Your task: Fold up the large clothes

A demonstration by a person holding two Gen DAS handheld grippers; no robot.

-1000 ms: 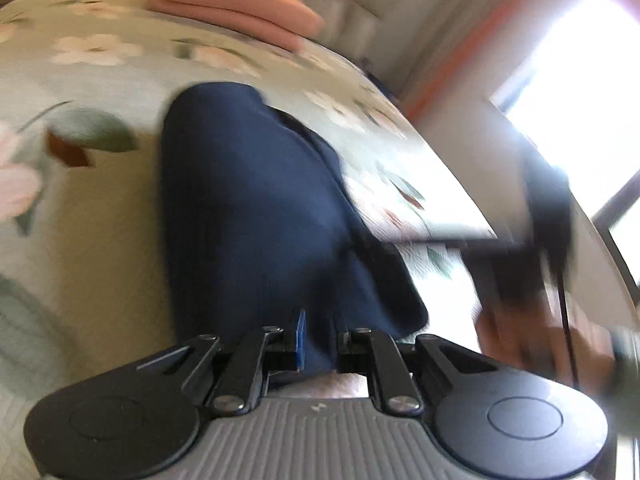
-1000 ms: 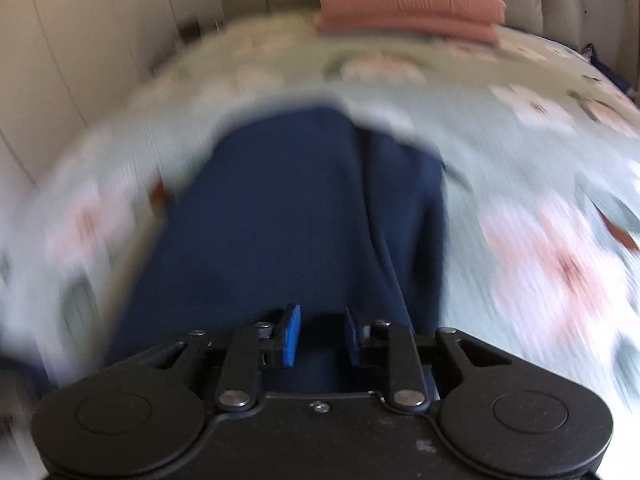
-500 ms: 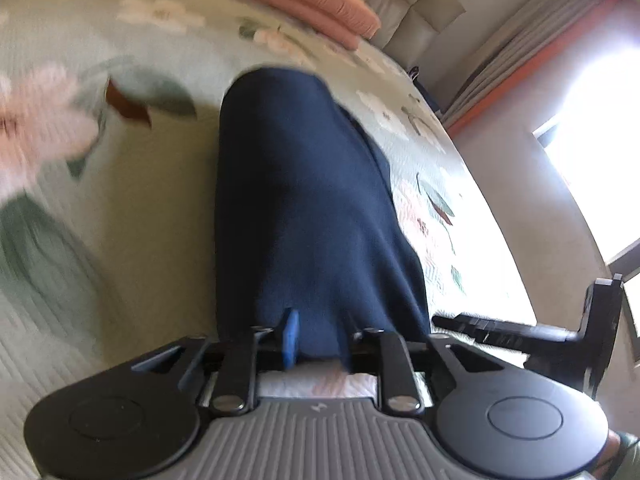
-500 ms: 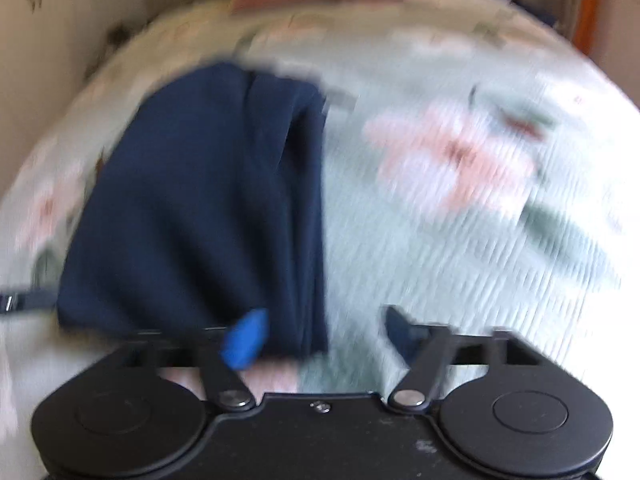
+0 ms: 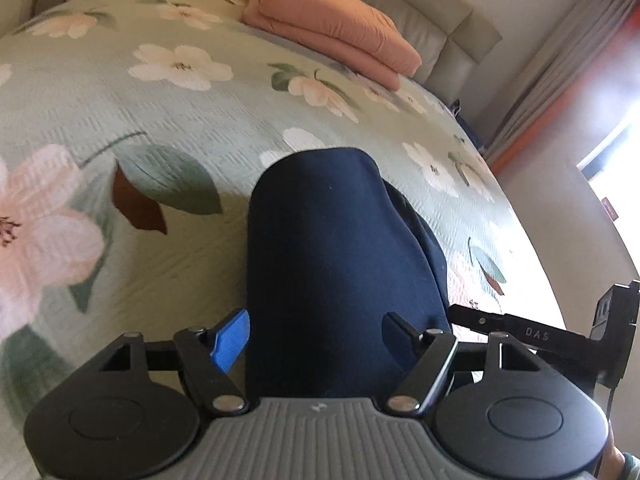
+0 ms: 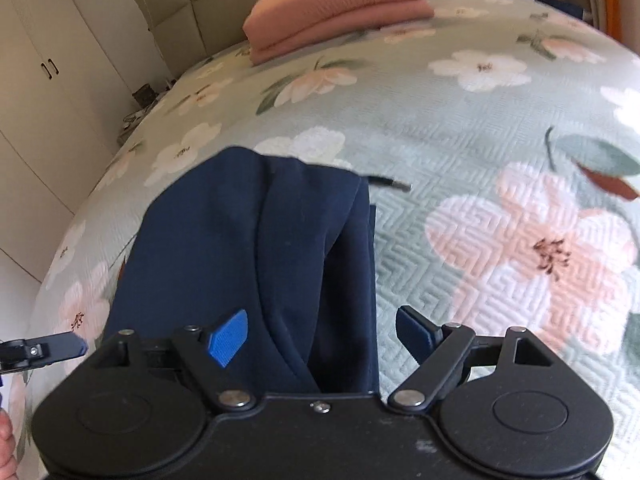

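A navy garment (image 5: pixel 340 264) lies folded into a long strip on the floral bedspread (image 5: pixel 160 112). My left gripper (image 5: pixel 316 334) hovers over its near end. Its jaws are opening, the cloth runs between them, and neither pad presses on it. In the right wrist view the same garment (image 6: pixel 248 256) shows a folded flap and a dark drawstring (image 6: pixel 390 182) poking out at its far right corner. My right gripper (image 6: pixel 322 336) stands open over the garment's near right edge, its right finger over bare bedspread. Each gripper shows at the edge of the other's view.
A folded pink blanket (image 5: pixel 332 36) rests at the head of the bed against a beige headboard (image 5: pixel 452 20). White wardrobe doors (image 6: pixel 44 80) stand on the bed's left. Curtains (image 5: pixel 560 64) and a bright window are on its right. A hand (image 6: pixel 6 444) shows at bottom left.
Both grippers were shut on the garment's near edge; both have since opened and let it go, the right first. The garment now lies flat on the bed.
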